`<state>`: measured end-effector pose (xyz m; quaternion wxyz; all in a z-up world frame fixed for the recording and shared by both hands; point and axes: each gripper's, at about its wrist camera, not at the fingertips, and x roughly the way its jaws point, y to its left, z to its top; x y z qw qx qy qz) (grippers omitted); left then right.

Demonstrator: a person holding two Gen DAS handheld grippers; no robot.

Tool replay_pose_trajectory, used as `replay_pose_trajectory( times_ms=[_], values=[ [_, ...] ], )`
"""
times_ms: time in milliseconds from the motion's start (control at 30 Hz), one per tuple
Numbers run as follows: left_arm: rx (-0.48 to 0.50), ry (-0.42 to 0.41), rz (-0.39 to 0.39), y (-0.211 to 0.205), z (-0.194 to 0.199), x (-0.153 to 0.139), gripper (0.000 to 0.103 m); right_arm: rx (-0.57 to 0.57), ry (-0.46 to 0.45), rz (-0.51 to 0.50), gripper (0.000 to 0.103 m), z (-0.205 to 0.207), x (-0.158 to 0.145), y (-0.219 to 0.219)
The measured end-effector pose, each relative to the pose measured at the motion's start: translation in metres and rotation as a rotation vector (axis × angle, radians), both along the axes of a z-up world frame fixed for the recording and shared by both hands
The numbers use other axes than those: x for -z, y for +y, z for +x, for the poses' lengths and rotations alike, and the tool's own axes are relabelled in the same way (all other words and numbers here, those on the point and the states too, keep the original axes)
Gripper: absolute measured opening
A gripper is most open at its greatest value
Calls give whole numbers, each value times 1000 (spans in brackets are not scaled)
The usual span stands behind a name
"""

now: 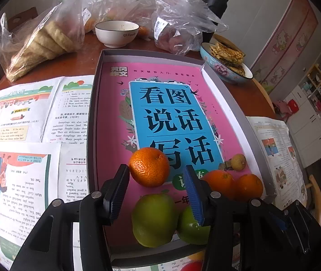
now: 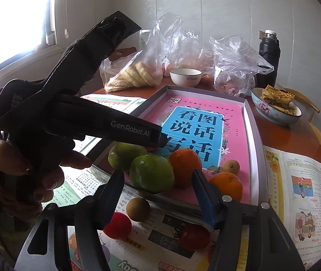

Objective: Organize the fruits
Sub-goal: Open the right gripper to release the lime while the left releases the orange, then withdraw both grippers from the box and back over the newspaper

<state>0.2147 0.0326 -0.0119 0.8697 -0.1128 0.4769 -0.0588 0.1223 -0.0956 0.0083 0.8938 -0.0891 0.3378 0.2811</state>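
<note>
While both tongs stand released and empty, stock reads: box point(image 1: 97, 103) ahead holds two green fruits point(image 1: 154, 220), three oranges point(image 1: 149, 167), one small brown fruit point(image 1: 238, 162); left tongs point(image 1: 158, 194) flank the nearest orange without pressing. Outstanding: right-wrist view alone shows two red fruits point(image 2: 117, 225) and a brown one point(image 2: 138, 209) under right tongs point(image 2: 158, 194), on the worktop papers, unboxed

Left gripper point(image 1: 158, 194): jaws apart, nothing clamped.
Orange point(image 1: 149, 166): between the fingertips, on the pink book point(image 1: 115, 124).
Green fruits point(image 1: 154, 220): near edge of the grey tray point(image 1: 92, 122).
Two oranges point(image 1: 232, 184): right, touching.
White bowl point(image 1: 116, 33): far.
</note>
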Motion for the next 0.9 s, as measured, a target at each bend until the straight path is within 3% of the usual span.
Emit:
replay_pose_trajectory(
  times_ms=[267, 367, 900],
  values=[
    [-3, 1, 9, -1, -3, -1, 52, 12, -3, 1, 65, -2, -2, -2],
    [-4, 0, -1, -1, -5, -3, 70, 16, -6, 1, 65, -2, -3, -3],
    [-15, -44, -4, 3, -25, -22, 77, 39, -28, 9, 73, -7, -9, -13]
  ],
)
